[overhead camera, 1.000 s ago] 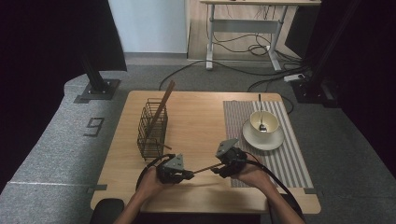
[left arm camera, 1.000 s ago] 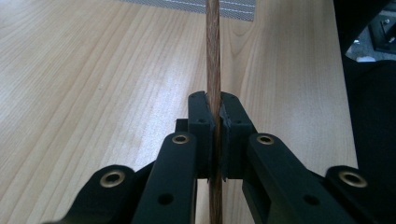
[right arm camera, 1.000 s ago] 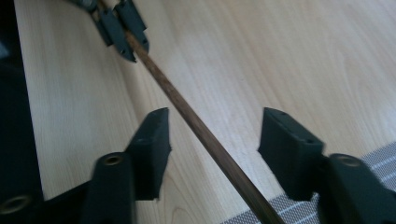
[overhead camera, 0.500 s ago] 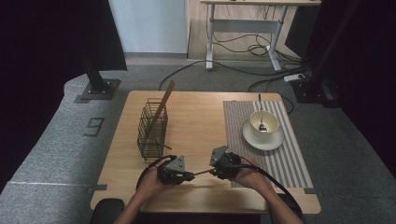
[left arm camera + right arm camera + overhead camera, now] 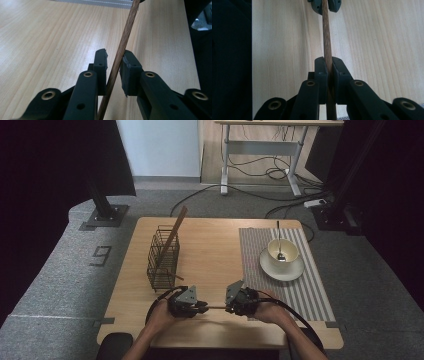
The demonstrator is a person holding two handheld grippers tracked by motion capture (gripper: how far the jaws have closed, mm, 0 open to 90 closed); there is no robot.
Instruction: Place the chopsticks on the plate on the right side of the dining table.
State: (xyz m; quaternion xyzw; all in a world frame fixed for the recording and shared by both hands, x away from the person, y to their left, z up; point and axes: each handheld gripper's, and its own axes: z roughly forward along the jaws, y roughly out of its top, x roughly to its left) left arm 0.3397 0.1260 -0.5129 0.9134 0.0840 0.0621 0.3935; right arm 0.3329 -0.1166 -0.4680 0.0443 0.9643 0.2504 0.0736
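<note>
The chopstick (image 5: 327, 37) is now pinched by the right gripper (image 5: 328, 65), just closed. Left gripper (image 5: 113, 62) jaws have been loosened around it, near the basket (image 5: 163, 257): handover is underway.

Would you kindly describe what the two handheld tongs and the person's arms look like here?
Both the left tongs and the right tongs are black, blocky bodies, each topped by a grey three-cornered plate and trailing a black cable. Close up, their black jaws carry round brass-coloured rivets and end in flat, rectangular black pads. The person's forearms are bare, with no sleeves visible.
</note>
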